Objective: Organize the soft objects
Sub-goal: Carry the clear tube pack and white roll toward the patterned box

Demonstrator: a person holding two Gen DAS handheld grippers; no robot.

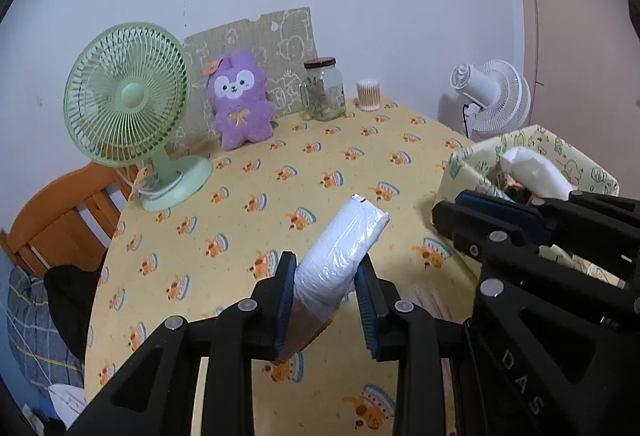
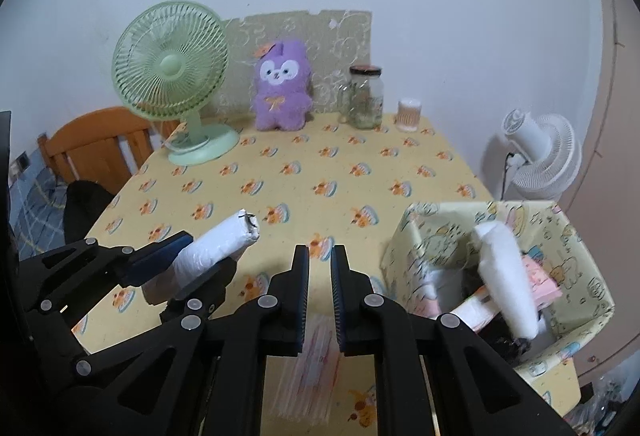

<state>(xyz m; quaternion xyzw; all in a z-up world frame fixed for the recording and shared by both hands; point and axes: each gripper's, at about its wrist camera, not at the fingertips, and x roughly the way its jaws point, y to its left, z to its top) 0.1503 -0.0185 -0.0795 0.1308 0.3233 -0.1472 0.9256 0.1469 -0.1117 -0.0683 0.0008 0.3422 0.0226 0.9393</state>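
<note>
My left gripper (image 1: 325, 268) is shut on a white plastic-wrapped soft roll (image 1: 344, 256) and holds it above the yellow tablecloth; the roll (image 2: 216, 248) also shows in the right wrist view, left of my right gripper. My right gripper (image 2: 320, 256) has its jaws nearly together with nothing between them, above a flat striped packet (image 2: 308, 368) on the table. A yellow patterned box (image 2: 576, 248) at the right holds a white roll (image 2: 504, 276) and pink packets (image 2: 540, 280). A purple plush toy (image 1: 240, 103) sits at the back.
A green desk fan (image 1: 128, 103) stands back left. A glass jar (image 1: 324, 89) and a cotton-swab tub (image 1: 368, 95) stand at the back by the wall. A white fan (image 1: 492, 95) is beyond the table's right edge. An orange wooden chair (image 1: 60, 220) is left.
</note>
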